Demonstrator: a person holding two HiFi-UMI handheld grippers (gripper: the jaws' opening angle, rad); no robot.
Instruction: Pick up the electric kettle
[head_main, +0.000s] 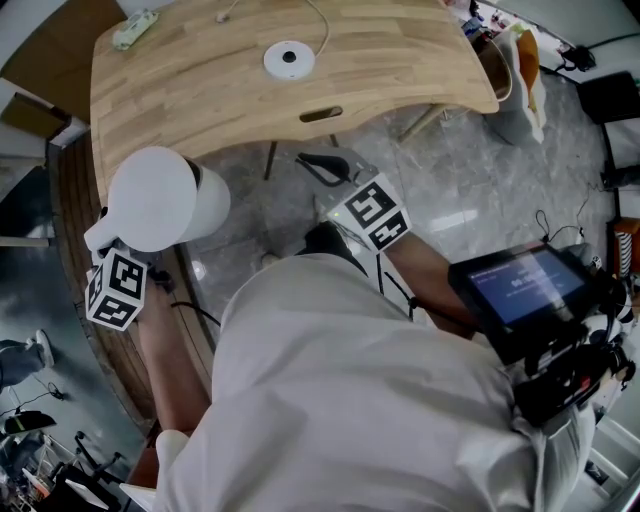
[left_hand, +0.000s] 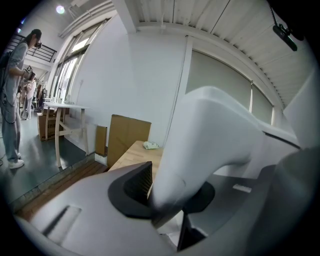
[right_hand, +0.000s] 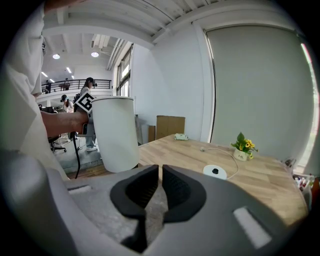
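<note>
The white electric kettle (head_main: 160, 198) hangs in the air off the wooden table's near left edge, apart from its round white base (head_main: 289, 59) with a cord. My left gripper (head_main: 108, 252) is shut on the kettle's handle (left_hand: 200, 145), which fills the space between its jaws in the left gripper view; its marker cube (head_main: 115, 288) sits below the kettle. My right gripper (head_main: 325, 170) hovers in front of the table's near edge, shut with nothing between its jaws. In the right gripper view the kettle (right_hand: 116, 132) hangs at the left and the base (right_hand: 215, 171) lies on the table.
The wooden table (head_main: 200, 90) holds a small green and white object (head_main: 135, 28) at its far left corner and a small flower pot (right_hand: 241, 150). A white bag (head_main: 520, 70) hangs at the table's right end. A screen device (head_main: 525, 285) sits at my right side.
</note>
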